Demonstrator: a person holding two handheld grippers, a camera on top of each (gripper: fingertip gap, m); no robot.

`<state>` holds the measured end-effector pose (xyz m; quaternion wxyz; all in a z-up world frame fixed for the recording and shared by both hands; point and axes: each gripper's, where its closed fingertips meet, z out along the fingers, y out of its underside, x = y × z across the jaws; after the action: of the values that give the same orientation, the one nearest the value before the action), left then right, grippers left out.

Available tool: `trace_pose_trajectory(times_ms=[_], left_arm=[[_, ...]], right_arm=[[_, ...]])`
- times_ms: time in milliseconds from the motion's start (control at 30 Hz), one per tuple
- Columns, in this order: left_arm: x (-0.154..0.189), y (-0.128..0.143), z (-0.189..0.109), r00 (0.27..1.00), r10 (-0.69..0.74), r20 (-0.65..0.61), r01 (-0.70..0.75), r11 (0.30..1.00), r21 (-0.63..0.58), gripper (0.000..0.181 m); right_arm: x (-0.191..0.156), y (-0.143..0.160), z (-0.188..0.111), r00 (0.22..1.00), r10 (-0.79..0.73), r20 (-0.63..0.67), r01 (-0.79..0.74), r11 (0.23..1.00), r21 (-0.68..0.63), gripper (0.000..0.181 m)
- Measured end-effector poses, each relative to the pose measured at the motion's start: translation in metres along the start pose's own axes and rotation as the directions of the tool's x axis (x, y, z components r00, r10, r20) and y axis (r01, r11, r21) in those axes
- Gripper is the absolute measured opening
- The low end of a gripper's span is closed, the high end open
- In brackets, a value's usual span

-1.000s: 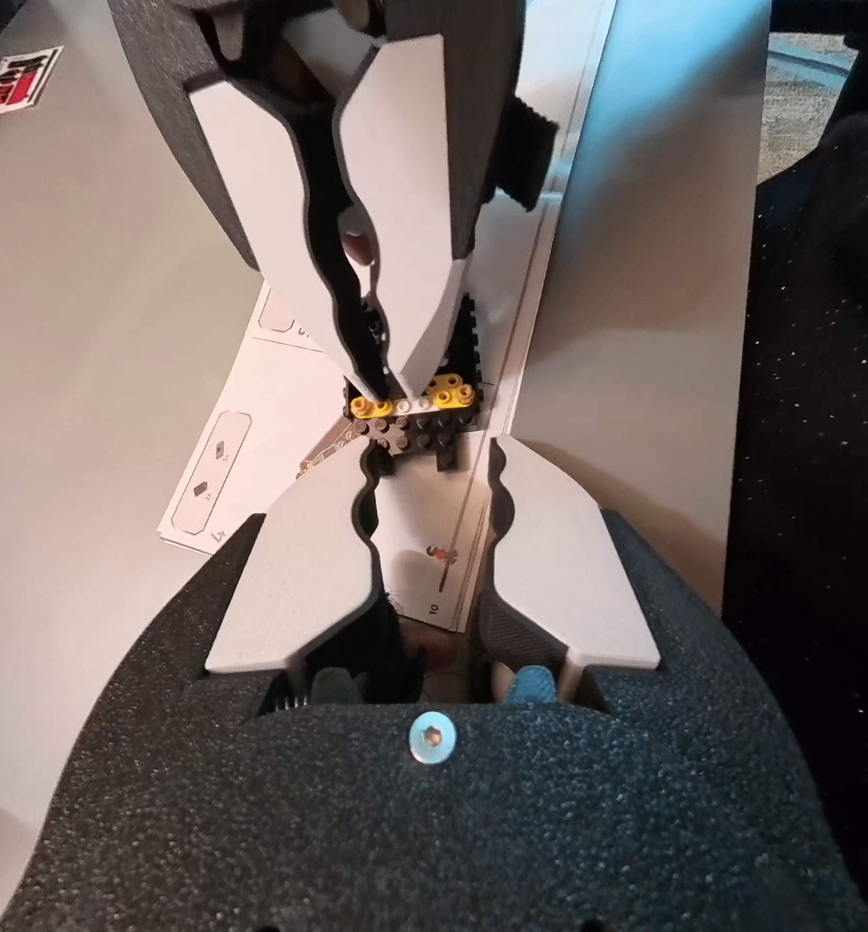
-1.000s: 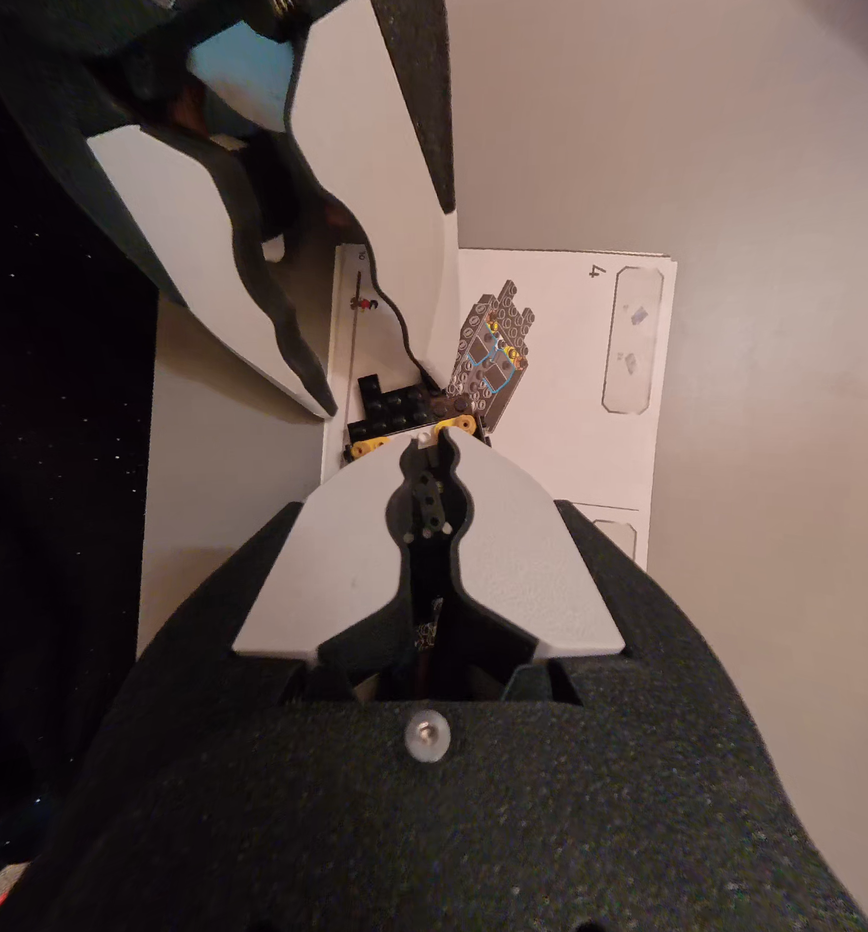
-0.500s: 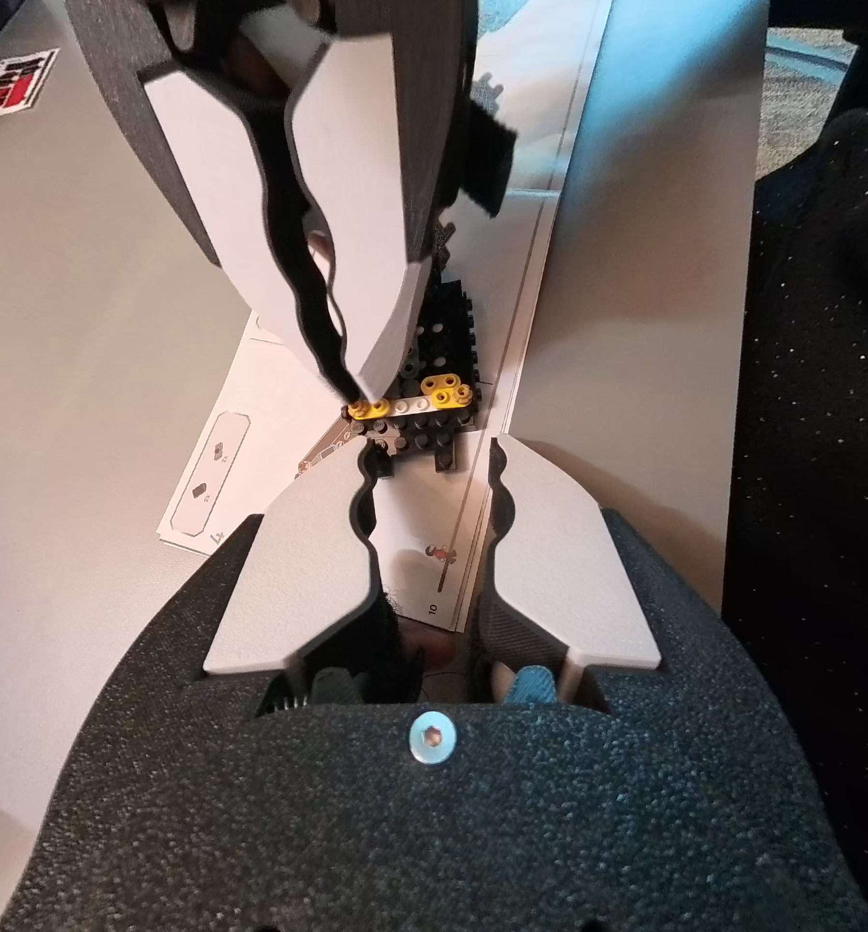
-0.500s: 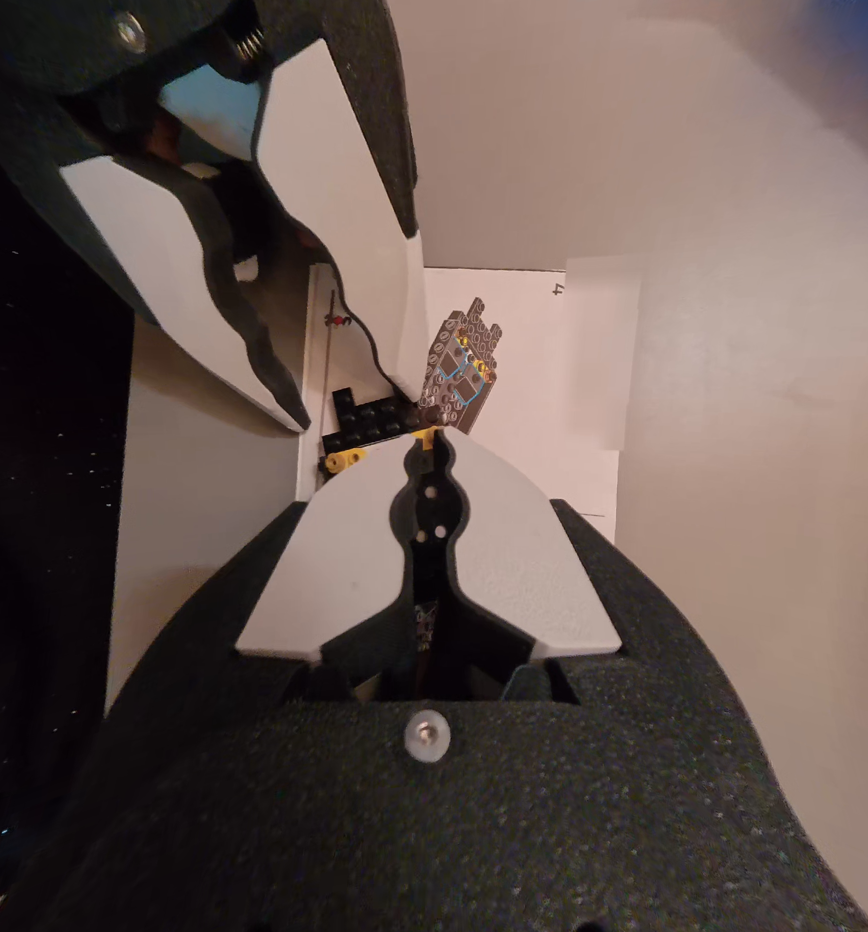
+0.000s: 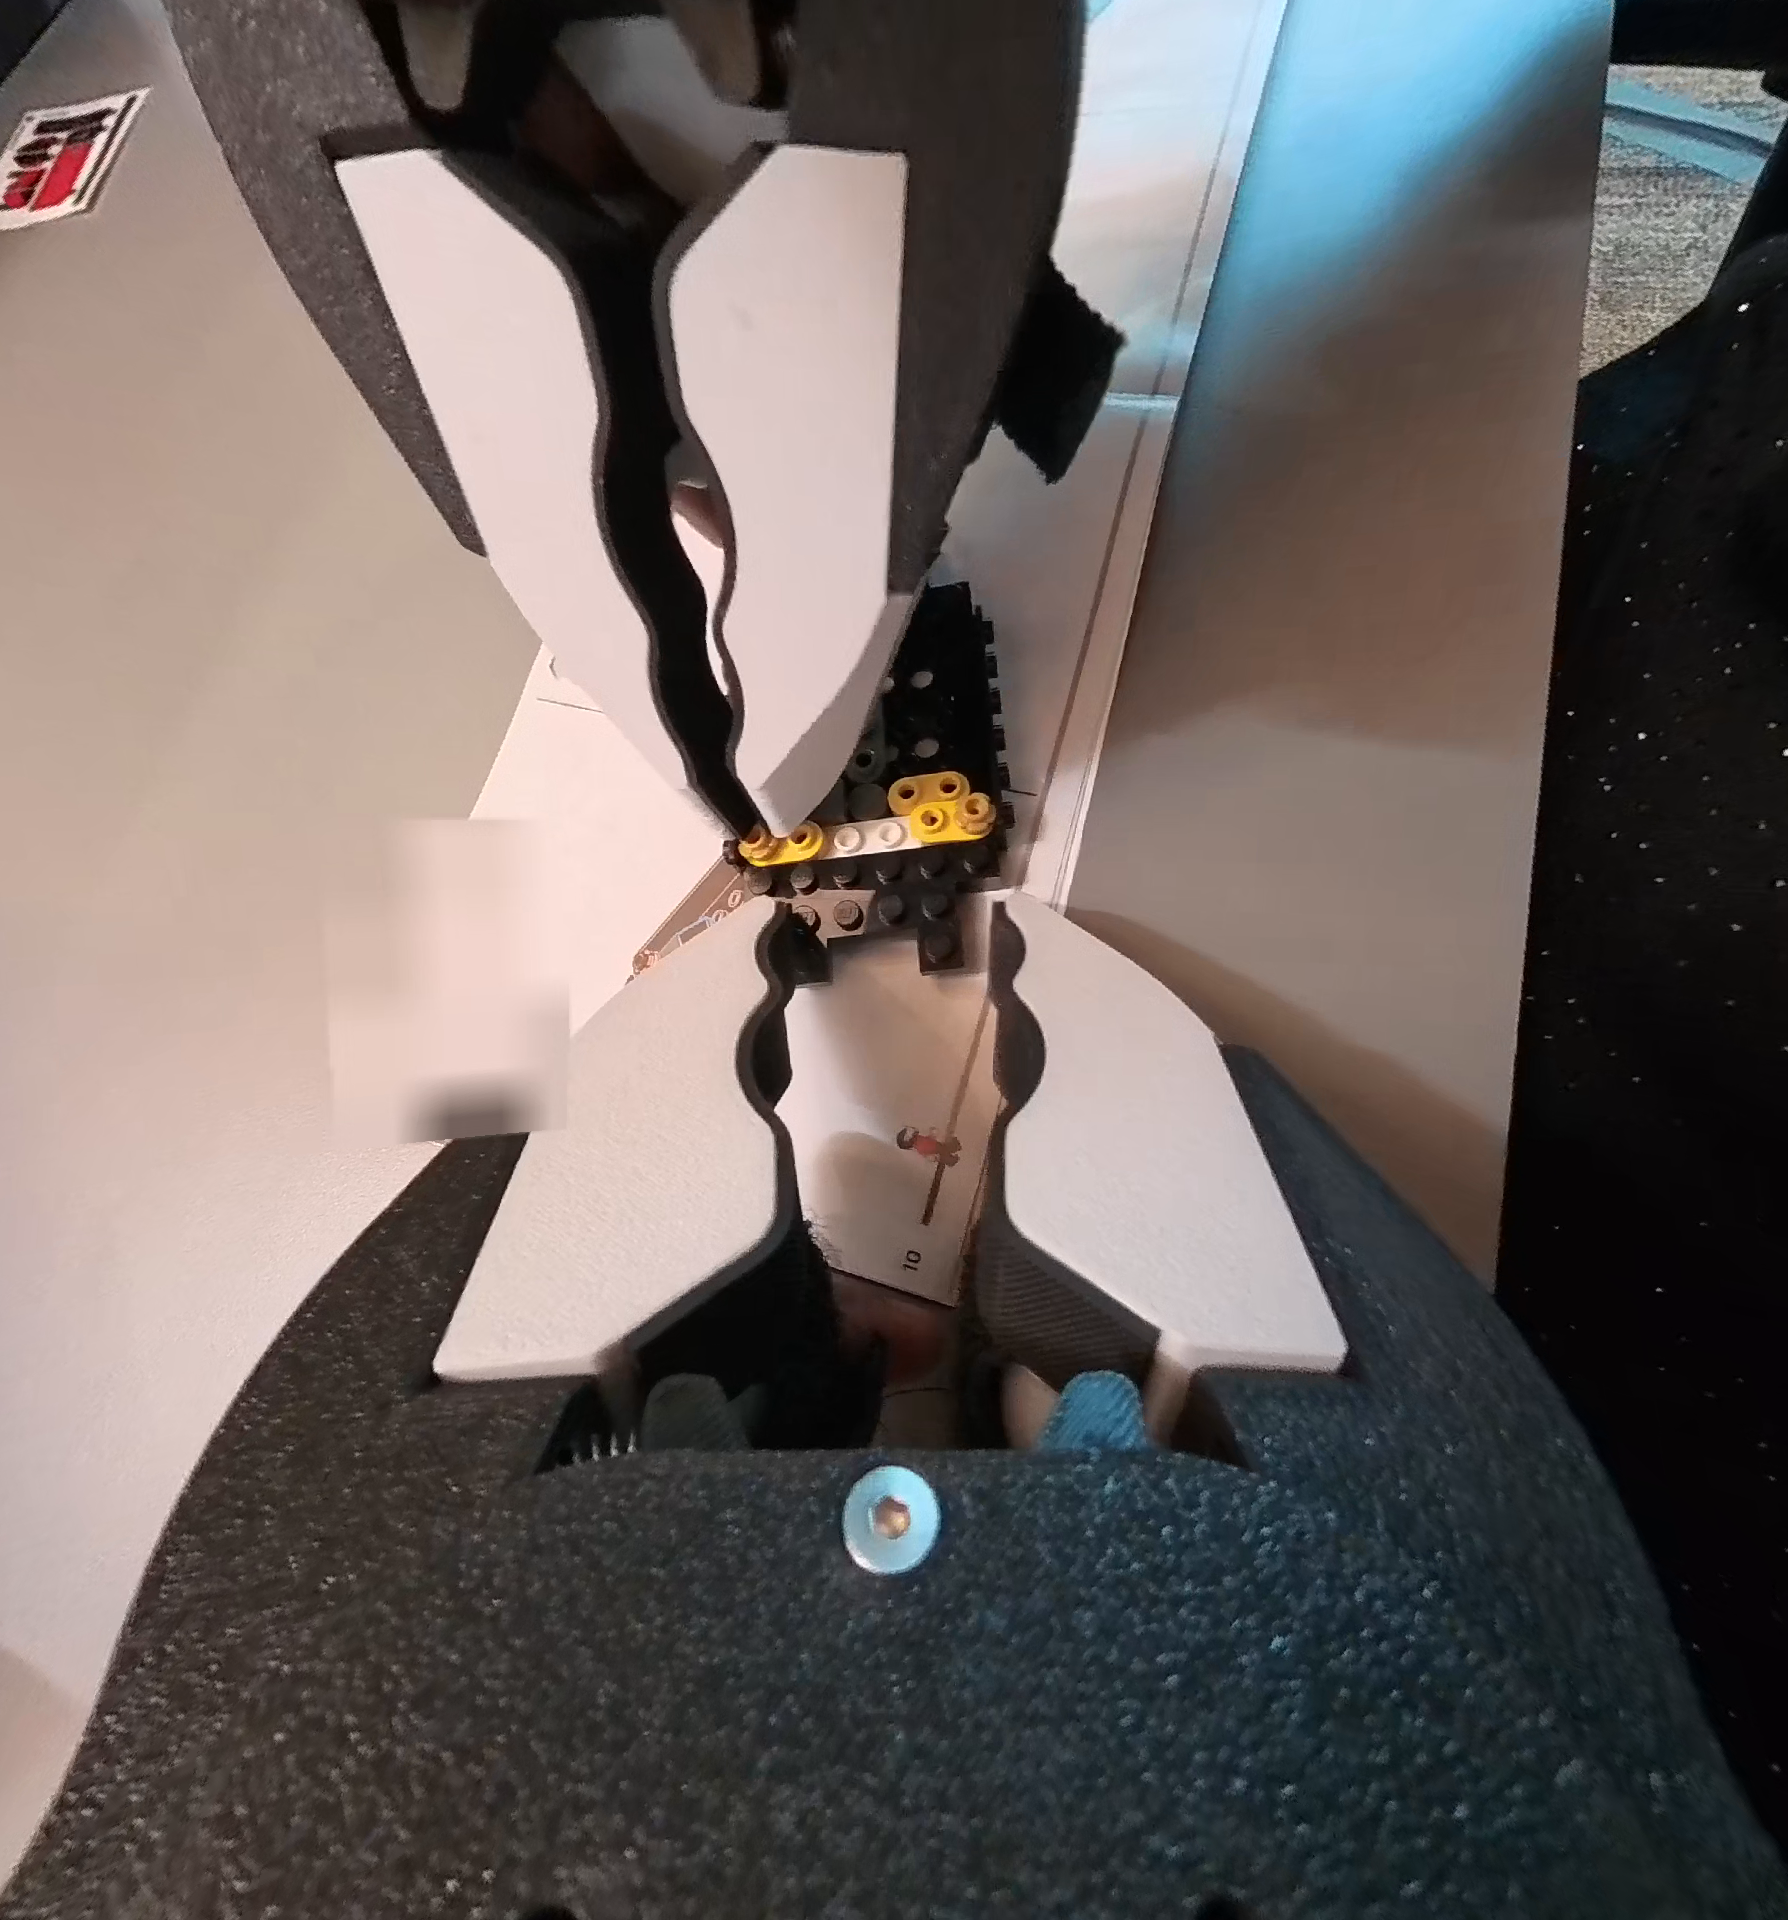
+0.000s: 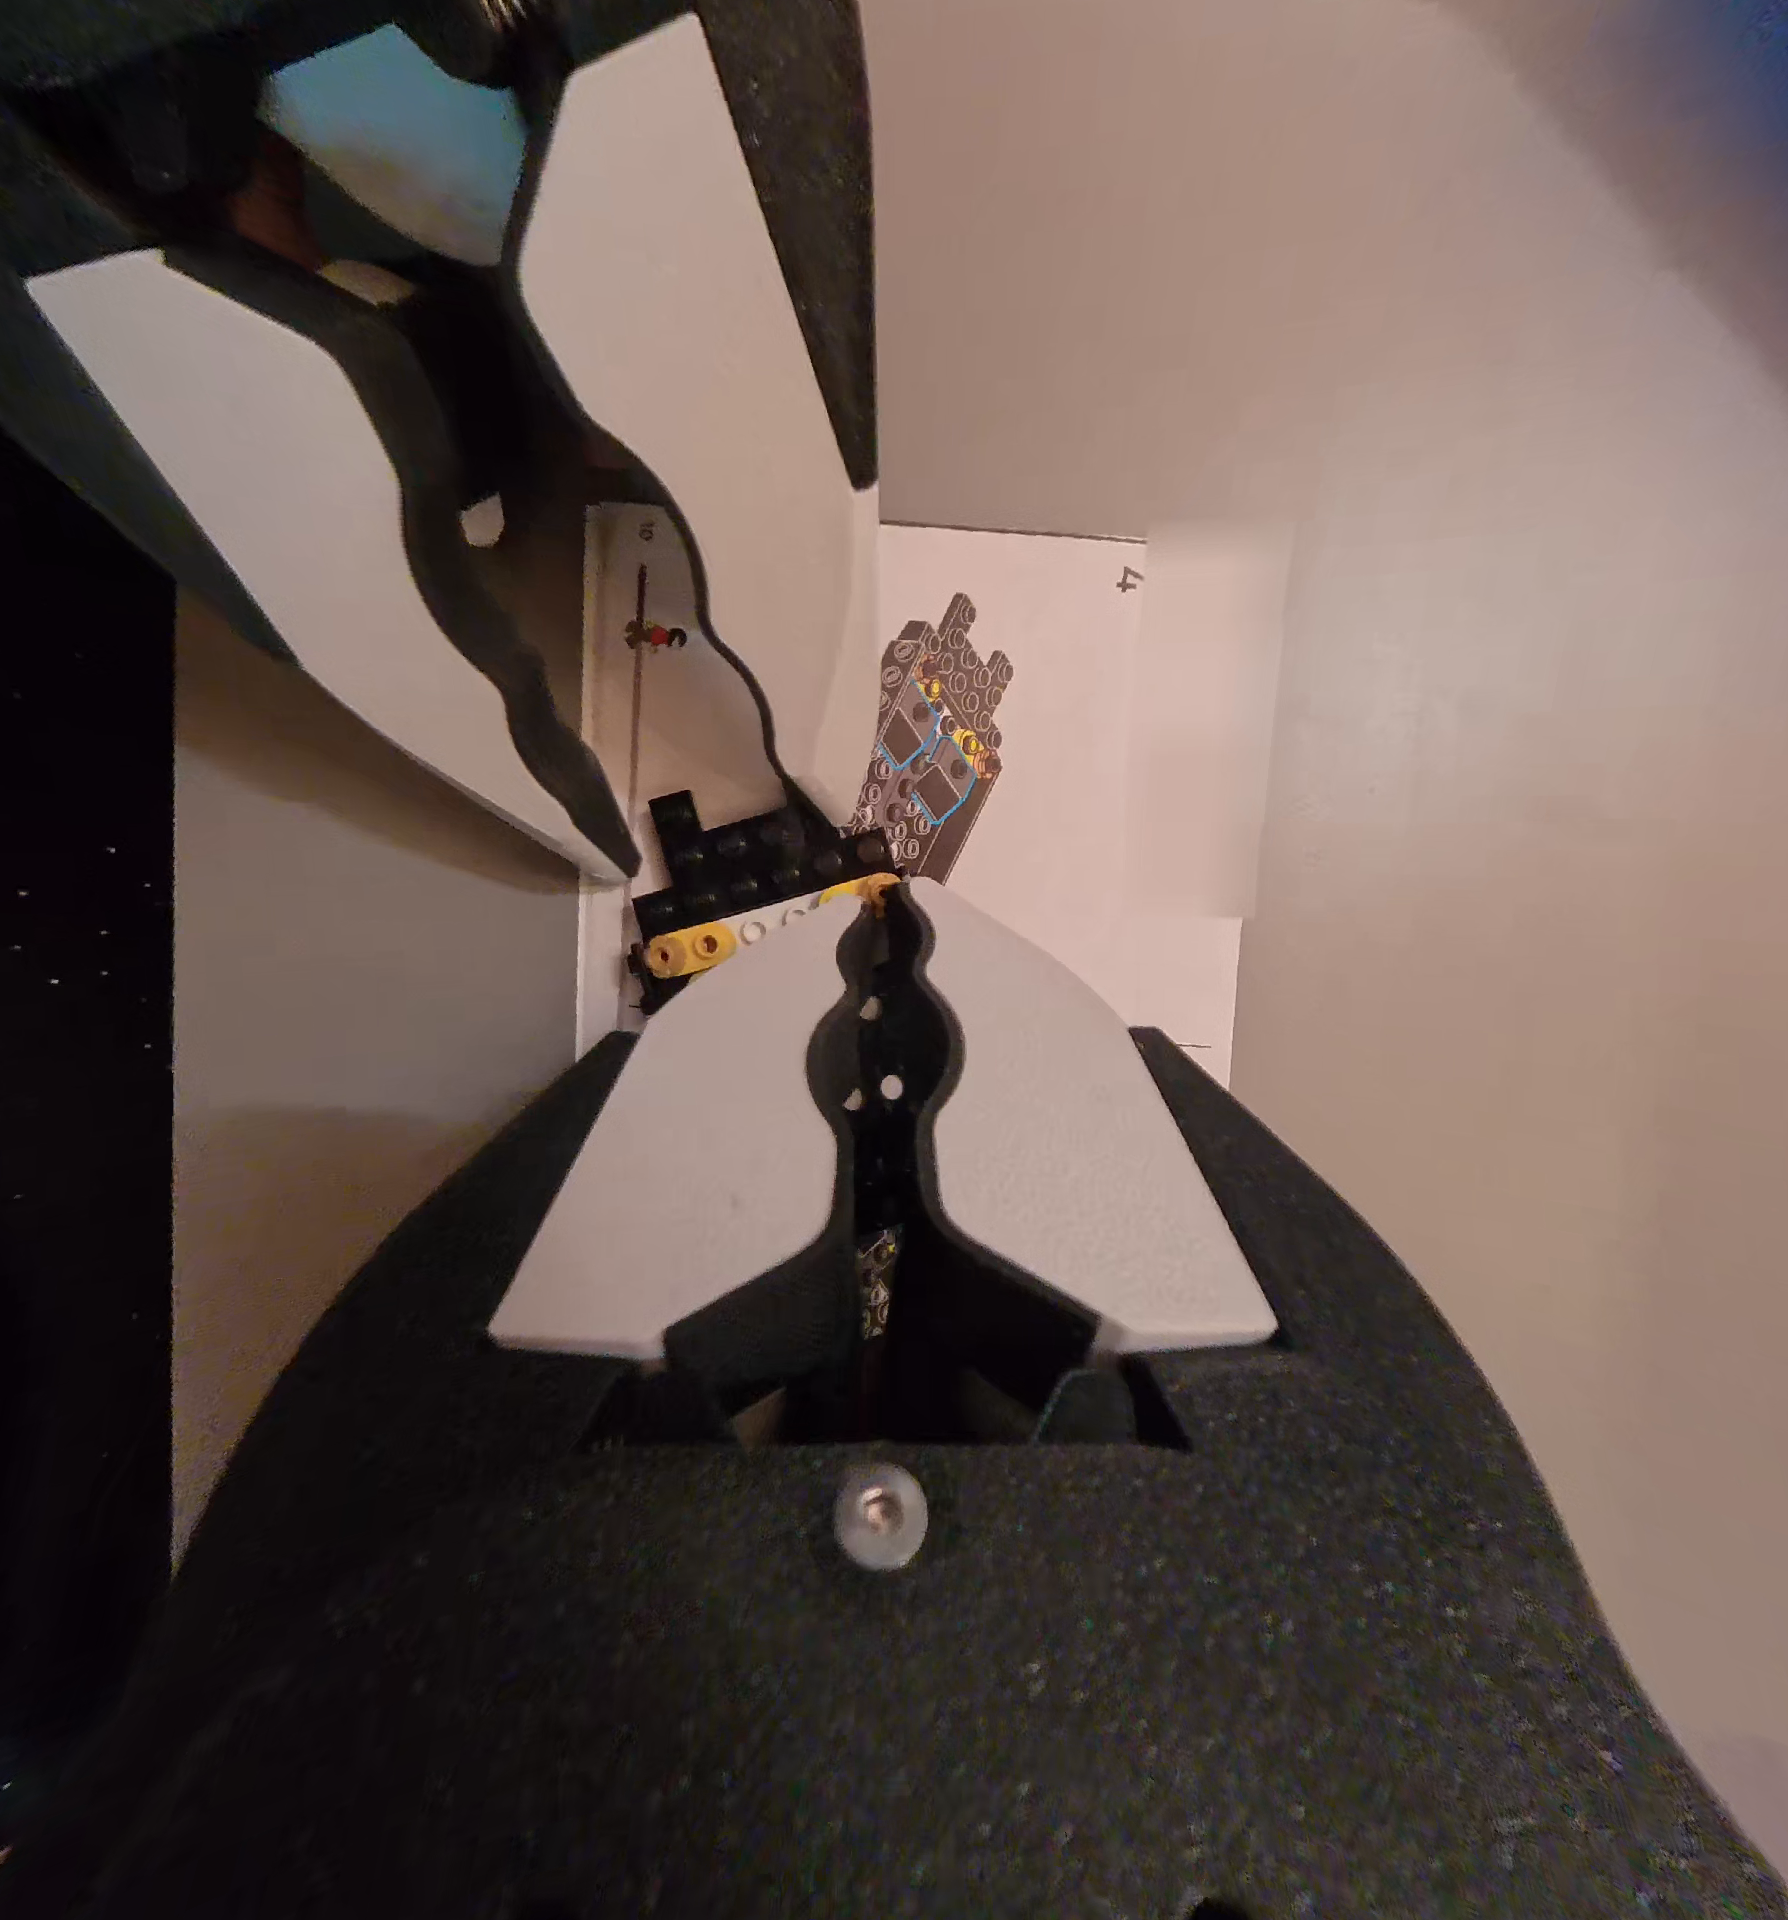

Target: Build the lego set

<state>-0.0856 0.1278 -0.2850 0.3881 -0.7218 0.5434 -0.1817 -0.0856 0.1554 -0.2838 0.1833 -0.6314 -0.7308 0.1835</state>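
Pressing right gripper (image 5: 755, 826), fingers together, now on left yellow plate (image 5: 784, 844); left gripper (image 5: 885, 920) stays spread beside lego assembly (image 5: 874, 883).

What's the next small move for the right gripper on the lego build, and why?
Probably press straight down. The right gripper, nearly shut, has its tips on the yellow plate at one end of the black lego assembly, while the open left gripper brackets the assembly's near edge. A short push should seat the plate.

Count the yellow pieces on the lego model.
3. One yellow piece sits at the lego model's left end, under the right gripper's shut tips. Two more yellow pieces touch at its right end, beside the white plate. Others may be hidden beneath that gripper.
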Motion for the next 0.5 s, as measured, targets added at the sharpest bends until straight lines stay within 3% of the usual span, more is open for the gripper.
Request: trace_pose_trajectory(times_ms=[500], left_arm=[[-0.0018,0.0015,0.0014,1.000,-0.003,0.014,0.003,1.000,-0.012,0.032]], right_arm=[[-0.0018,0.0012,0.0001,0.998,-0.025,-0.060,0.020,0.996,-0.089,0.003]])
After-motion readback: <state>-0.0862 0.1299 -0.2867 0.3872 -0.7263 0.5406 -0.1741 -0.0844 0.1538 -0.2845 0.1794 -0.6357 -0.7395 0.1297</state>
